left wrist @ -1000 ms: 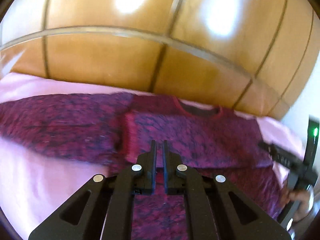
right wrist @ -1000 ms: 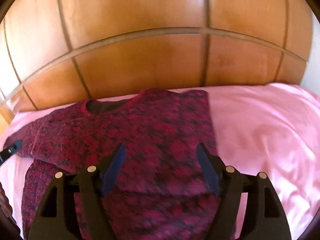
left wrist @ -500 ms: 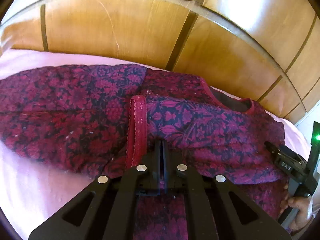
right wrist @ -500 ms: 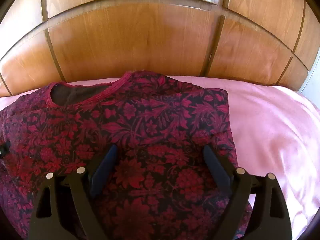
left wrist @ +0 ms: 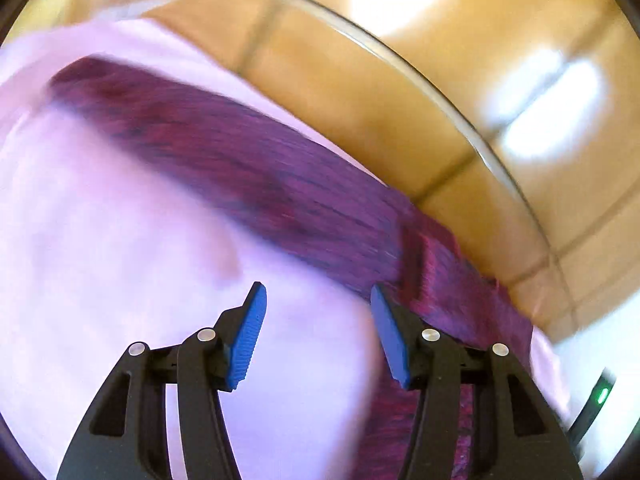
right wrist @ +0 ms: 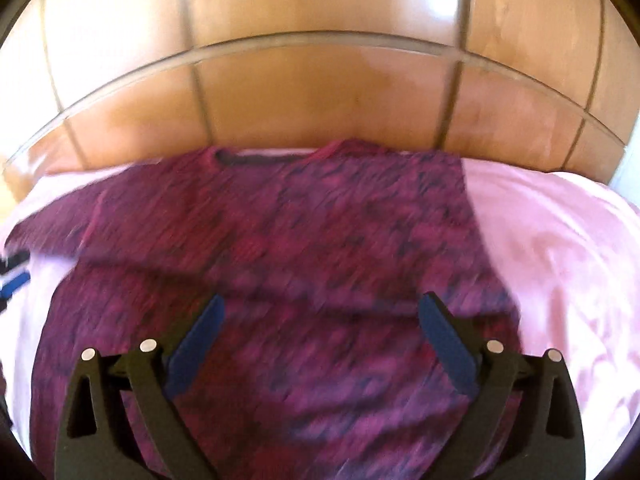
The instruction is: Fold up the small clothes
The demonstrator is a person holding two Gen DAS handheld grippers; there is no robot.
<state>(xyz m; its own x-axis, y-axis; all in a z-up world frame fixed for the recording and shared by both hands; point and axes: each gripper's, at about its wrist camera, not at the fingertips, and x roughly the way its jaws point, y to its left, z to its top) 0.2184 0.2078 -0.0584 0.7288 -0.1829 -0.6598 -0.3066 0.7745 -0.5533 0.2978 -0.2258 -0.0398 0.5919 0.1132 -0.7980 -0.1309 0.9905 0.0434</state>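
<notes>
my left gripper and right gripper gape wide, empty; headboard walls off the garment, pink sheet open rightward.

— Any lettering, labels or numbers legible here?
— None. Both wrist views are motion-blurred; nothing readable appears anywhere in them.

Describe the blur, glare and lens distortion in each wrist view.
Left wrist view: heavy motion smear across the garment and pink sheet; white glare blows out the wooden headboard; the left gripper stays sharp. Right wrist view: milder blur softens the garment's print; the fisheye bows the headboard's grooves; the right gripper stays crisp.
</notes>
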